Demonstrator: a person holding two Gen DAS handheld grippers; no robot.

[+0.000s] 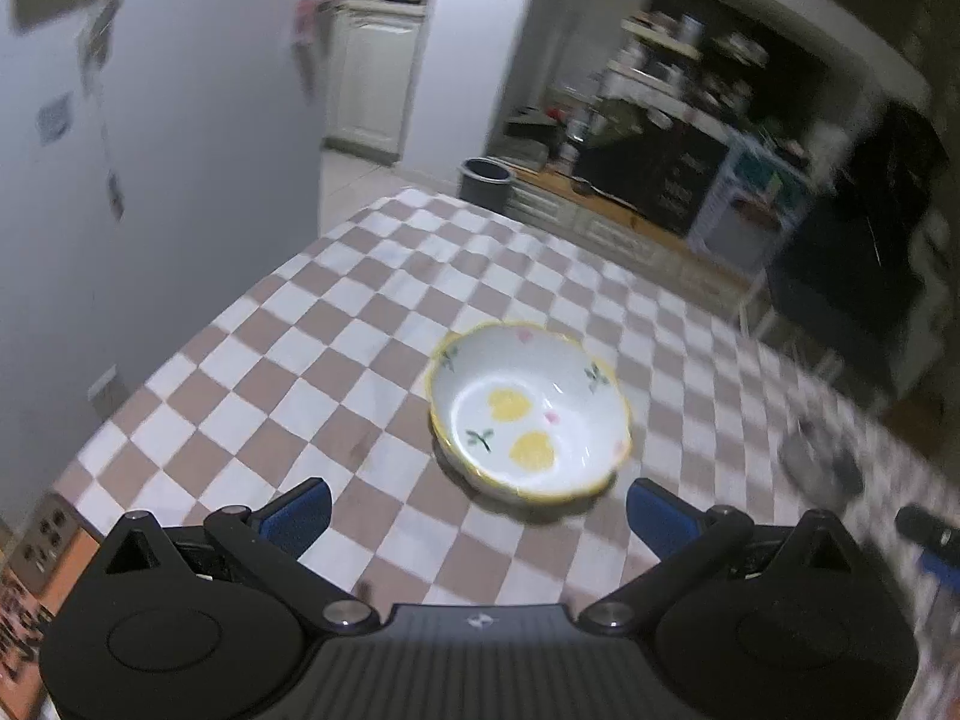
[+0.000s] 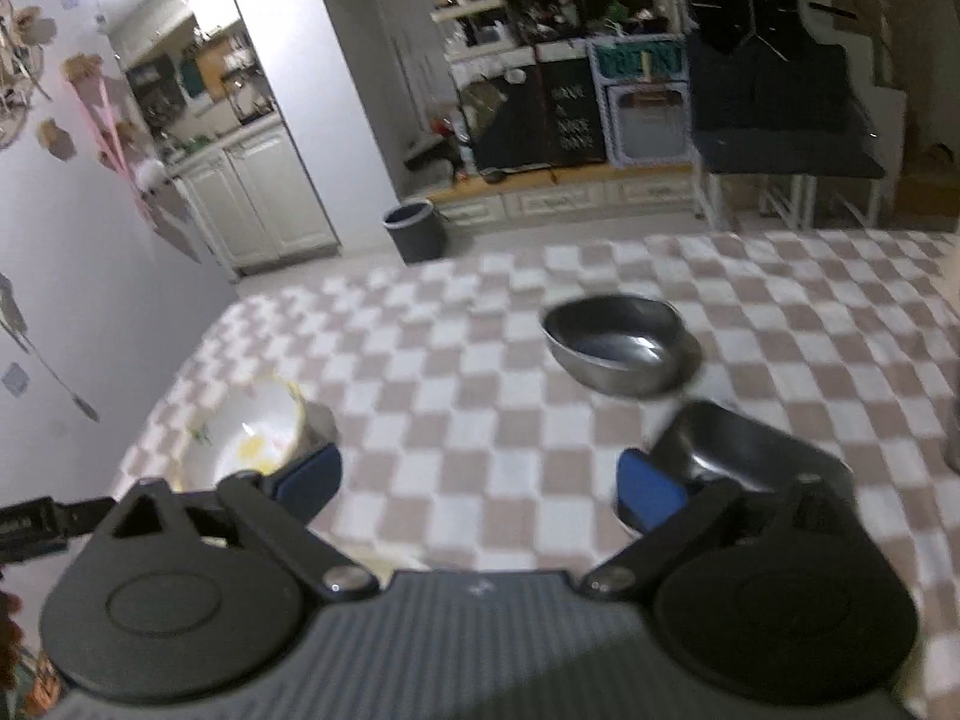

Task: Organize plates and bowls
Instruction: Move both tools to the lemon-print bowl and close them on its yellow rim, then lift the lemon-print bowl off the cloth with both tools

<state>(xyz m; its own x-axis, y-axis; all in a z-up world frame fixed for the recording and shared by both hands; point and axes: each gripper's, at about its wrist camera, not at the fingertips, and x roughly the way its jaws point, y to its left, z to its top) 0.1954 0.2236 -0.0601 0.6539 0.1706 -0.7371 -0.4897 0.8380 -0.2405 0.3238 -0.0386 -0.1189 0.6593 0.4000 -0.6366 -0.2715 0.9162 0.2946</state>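
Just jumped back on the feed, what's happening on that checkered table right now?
Nothing is held. The left hand-held gripper hangs open above the checkered table, facing a white bowl with yellow hearts. The right hand-held gripper is open too, with a round metal bowl ahead of it and a dark metal dish beside its right finger.

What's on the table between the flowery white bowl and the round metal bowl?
Nothing but bare checkered tablecloth, as the right wrist view shows: the white bowl sits at left, the metal bowl farther right.
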